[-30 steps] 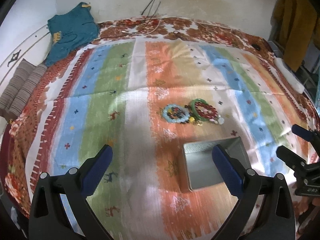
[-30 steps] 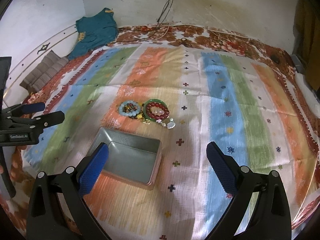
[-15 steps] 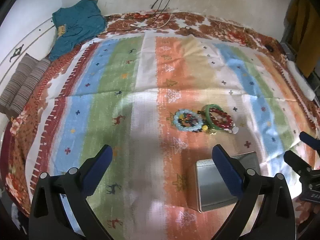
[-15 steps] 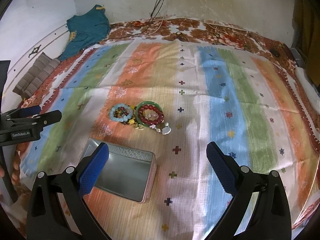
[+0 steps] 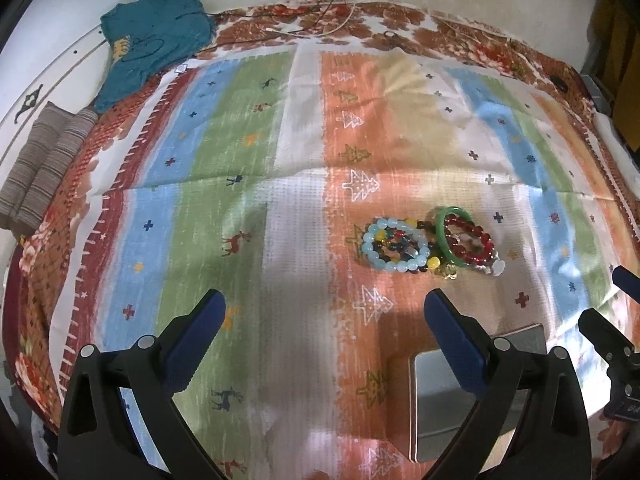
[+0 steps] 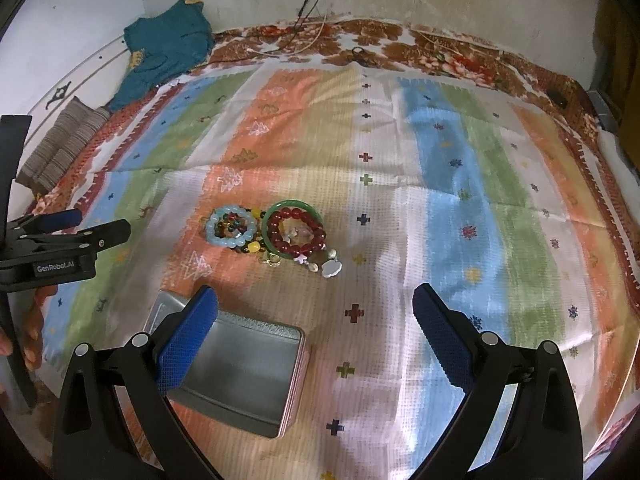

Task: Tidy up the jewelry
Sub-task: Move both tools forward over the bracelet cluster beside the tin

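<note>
A small heap of jewelry lies on the striped cloth: a pale blue bead bracelet, a green bangle and a dark red bead bracelet, with small charms beside them. An open metal tin sits nearer than the heap. My left gripper is open above the cloth, left of the tin. My right gripper is open too, its left finger over the tin's near corner. Neither holds anything.
A striped cloth covers a floral sheet. A teal garment and folded grey fabric lie at the far left. Cables hang down the back wall. A person's fingers show at the right view's left edge.
Both grippers have drawn back and shifted left, so the tin and the jewelry sit lower and further right in the left view. Nothing was picked up; both stay open.
</note>
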Demonstrator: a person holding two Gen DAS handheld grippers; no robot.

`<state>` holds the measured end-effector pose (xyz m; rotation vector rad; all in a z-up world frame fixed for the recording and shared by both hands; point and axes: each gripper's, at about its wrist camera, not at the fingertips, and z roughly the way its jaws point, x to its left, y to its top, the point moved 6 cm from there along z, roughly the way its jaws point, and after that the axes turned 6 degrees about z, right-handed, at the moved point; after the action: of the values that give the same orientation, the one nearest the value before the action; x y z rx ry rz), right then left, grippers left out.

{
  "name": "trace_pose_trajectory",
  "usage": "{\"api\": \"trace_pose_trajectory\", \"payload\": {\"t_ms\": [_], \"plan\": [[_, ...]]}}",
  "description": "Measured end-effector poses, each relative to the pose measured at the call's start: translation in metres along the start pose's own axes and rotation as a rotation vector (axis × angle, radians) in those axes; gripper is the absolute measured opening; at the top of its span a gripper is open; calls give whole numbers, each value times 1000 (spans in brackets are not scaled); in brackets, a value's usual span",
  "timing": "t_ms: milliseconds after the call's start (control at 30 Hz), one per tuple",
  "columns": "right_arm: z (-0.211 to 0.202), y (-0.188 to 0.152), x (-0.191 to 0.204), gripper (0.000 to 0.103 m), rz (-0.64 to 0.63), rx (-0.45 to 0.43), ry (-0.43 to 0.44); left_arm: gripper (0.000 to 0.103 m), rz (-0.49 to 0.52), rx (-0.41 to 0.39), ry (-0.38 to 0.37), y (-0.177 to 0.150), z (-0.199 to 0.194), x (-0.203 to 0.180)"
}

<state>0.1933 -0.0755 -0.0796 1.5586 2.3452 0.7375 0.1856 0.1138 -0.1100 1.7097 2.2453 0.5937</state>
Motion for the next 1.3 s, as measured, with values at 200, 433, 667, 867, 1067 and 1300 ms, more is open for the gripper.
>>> {"api": "trace_pose_trajectory", "payload": {"t_ms": [200, 433, 667, 867, 1067, 1300], "plan": [[18, 3, 3, 99, 5, 35, -4, 97, 6, 17, 3, 7, 13, -3], [37, 10, -1, 99, 24, 60, -16, 97, -1, 39, -6, 15, 32, -1], [57, 16, -10, 99, 44, 92, -28, 94, 16, 78, -15, 17, 55, -4], [71, 22, -13, 99, 58, 112, -29, 91, 36, 98, -21, 21, 71, -9], [79, 28, -10, 99, 58, 123, -22, 85, 41, 107, -34, 24, 83, -10], [96, 33, -12, 99, 73, 148, -34, 78, 61, 127, -44, 24, 96, -14]]}}
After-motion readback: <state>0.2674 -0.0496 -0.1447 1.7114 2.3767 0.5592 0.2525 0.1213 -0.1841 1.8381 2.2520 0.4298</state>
